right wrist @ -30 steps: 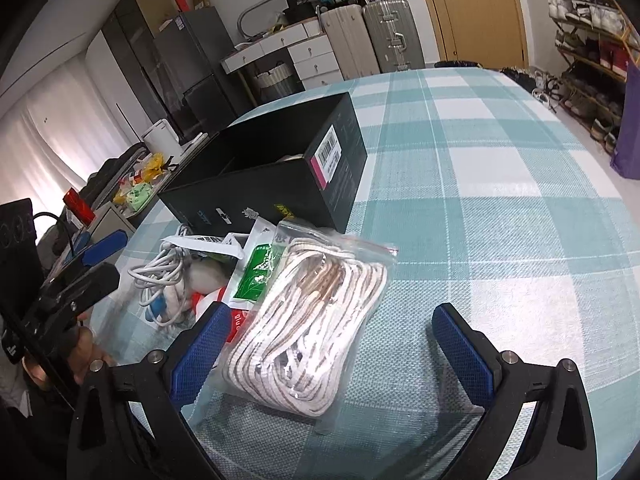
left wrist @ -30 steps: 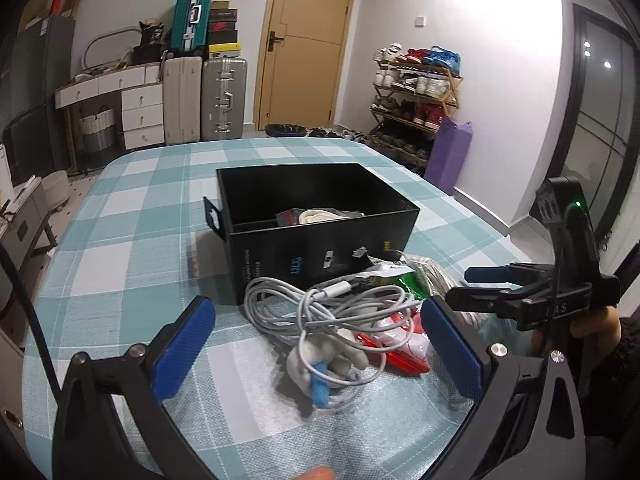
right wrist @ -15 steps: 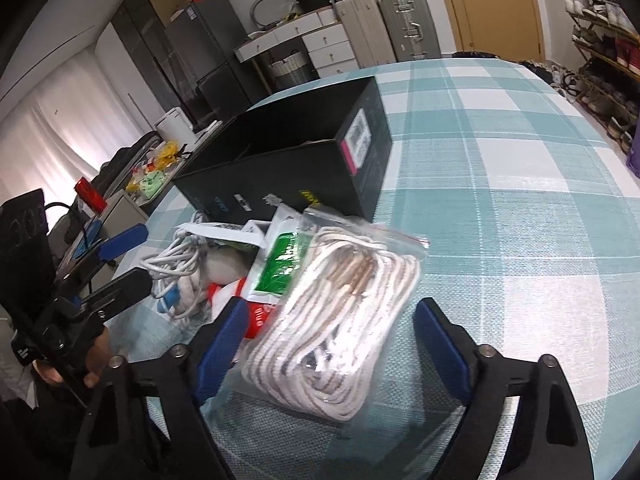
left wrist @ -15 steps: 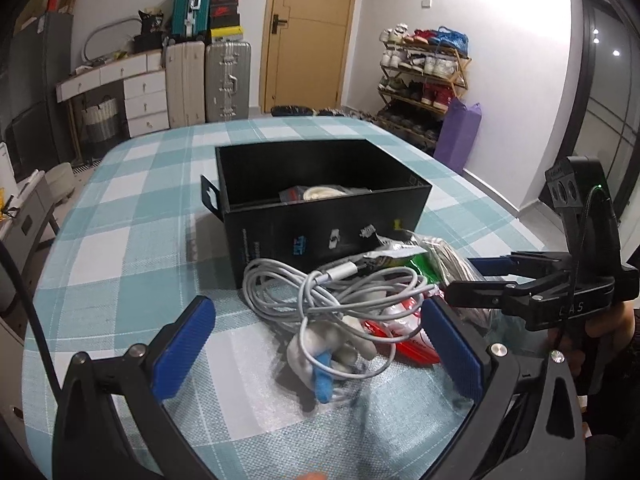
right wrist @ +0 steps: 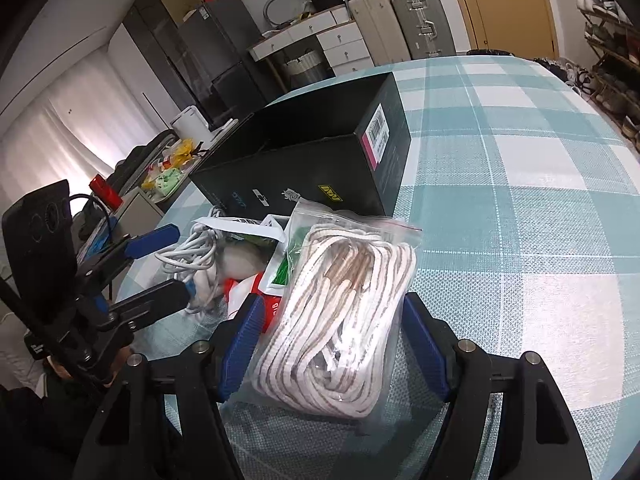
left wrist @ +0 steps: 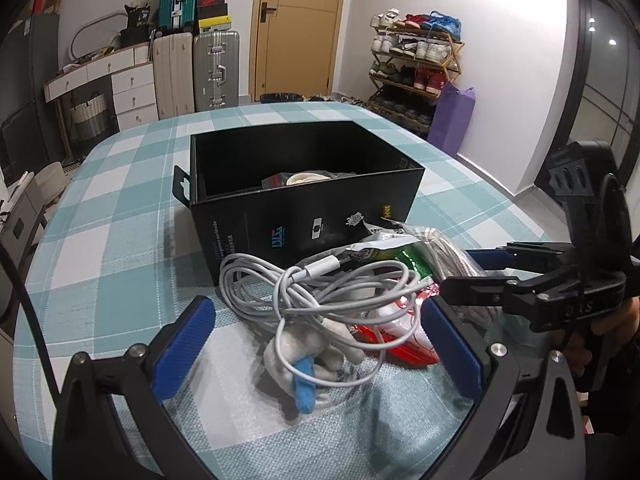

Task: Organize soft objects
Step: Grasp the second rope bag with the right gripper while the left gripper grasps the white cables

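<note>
A clear zip bag of white rope [right wrist: 340,312] lies on the checked tablecloth in front of a black open box [right wrist: 320,156]. My right gripper [right wrist: 334,344] is open, its blue pads either side of the bag's near end, close to touching. A pile beside it holds a coiled white cable [left wrist: 320,292], a white glove with a blue tip [left wrist: 308,356], and red and green packets [left wrist: 400,336]. My left gripper [left wrist: 316,352] is open around the glove and cable. The box [left wrist: 304,192] holds a few items.
The teal checked table [right wrist: 520,184] stretches behind and right of the box. Suitcases [left wrist: 196,68], drawers, a door and a shoe rack [left wrist: 416,68] stand beyond. The right gripper [left wrist: 520,288] shows at the right of the left wrist view.
My right gripper moved forward over the rope bag and its jaws narrowed around it. My left gripper moved closer to the cable pile.
</note>
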